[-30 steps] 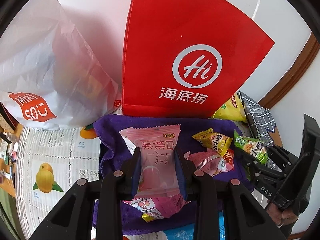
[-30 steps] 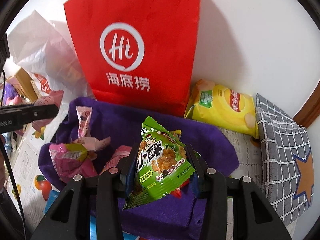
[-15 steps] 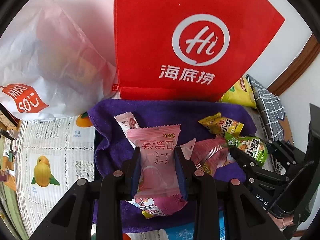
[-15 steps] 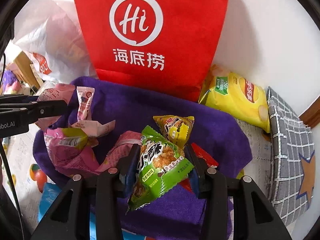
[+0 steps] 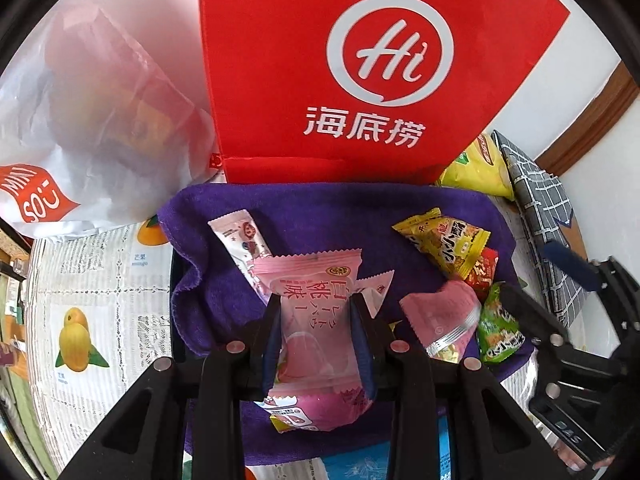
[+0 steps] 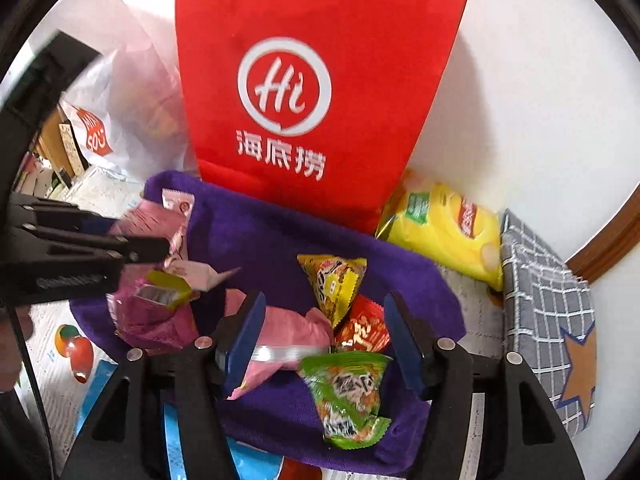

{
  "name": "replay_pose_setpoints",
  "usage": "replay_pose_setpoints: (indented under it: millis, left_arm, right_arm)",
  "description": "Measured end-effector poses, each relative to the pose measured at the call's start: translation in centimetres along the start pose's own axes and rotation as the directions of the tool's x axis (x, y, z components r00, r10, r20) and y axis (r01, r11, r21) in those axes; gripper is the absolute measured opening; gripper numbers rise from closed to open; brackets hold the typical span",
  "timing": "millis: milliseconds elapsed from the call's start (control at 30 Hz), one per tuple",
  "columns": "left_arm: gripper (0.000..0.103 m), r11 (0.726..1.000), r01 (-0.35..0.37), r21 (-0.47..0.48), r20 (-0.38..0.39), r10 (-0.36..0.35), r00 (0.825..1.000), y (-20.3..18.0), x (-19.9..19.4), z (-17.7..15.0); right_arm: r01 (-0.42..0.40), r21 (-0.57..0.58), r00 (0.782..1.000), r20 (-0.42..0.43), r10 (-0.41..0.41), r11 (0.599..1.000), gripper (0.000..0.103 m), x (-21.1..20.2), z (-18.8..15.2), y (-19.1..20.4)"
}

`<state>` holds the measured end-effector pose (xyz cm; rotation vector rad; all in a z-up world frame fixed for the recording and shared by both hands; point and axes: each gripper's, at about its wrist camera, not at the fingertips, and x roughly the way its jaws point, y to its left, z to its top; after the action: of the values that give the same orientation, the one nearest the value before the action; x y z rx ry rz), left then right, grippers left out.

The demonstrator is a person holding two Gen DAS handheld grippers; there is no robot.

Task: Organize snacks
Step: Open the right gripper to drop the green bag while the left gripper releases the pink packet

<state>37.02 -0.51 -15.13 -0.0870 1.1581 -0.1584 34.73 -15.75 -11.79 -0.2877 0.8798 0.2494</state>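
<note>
My left gripper [image 5: 316, 338] is shut on a pale pink peach-flavour snack packet [image 5: 310, 308], held just above the purple towel [image 5: 320, 216]. My right gripper [image 6: 322, 336] has its jaws opening; the green snack packet [image 6: 348, 396] lies loose on the purple towel [image 6: 280, 232] below them, touched by neither pad. A yellow triangular packet [image 6: 332, 280], a red packet [image 6: 366, 330] and a pink wrapper [image 6: 288, 332] lie beside it. The left gripper's fingers [image 6: 140, 246] show at the left of the right wrist view.
A tall red paper bag [image 5: 360, 80] stands behind the towel against the white wall. A white plastic bag [image 5: 80, 128] lies at the left, a yellow chip bag [image 6: 444, 228] and a grey checked cushion [image 6: 544, 320] at the right. A fruit-print cloth [image 5: 80, 320] covers the table.
The right gripper's jaws have spread and the green packet has dropped from them onto the towel. The left gripper has sunk closer to the towel, still holding the pink packet.
</note>
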Motion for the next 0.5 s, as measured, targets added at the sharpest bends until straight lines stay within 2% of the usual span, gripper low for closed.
replay_pose_setpoints:
  millis: [133,233,300,500]
  left_arm:
    - [0.033,1.000,0.011,0.010,-0.008,-0.011,1.000,-0.4,0.1,0.0]
    - [0.048,1.000,0.013,0.023,-0.008,-0.012,1.000,-0.6,-0.3,0.1]
    - [0.048,0.999,0.011,0.035,0.008,-0.011,1.000,-0.9,-0.9,0.1]
    - [0.053,0.997,0.050,0.066,0.056,-0.053,0.997,-1.7,-3.9,-0.4]
  right_arm:
    - [0.023,-0.011,0.999,0.044,-0.022,1.000,0.064,-1.8,0.2,0.3]
    - [0.041,-0.011,0.997,0.072,-0.040,0.999,0.065,-2.9,0.3,0.4]
    - [0.065,-0.008,0.993,0.094,-0.064,0.998,0.065,-3.9,0.3,0.3]
    - [0.097,0.116,0.985,0.130,-0.112,0.988,0.066,-7.5,-1.4,-1.4]
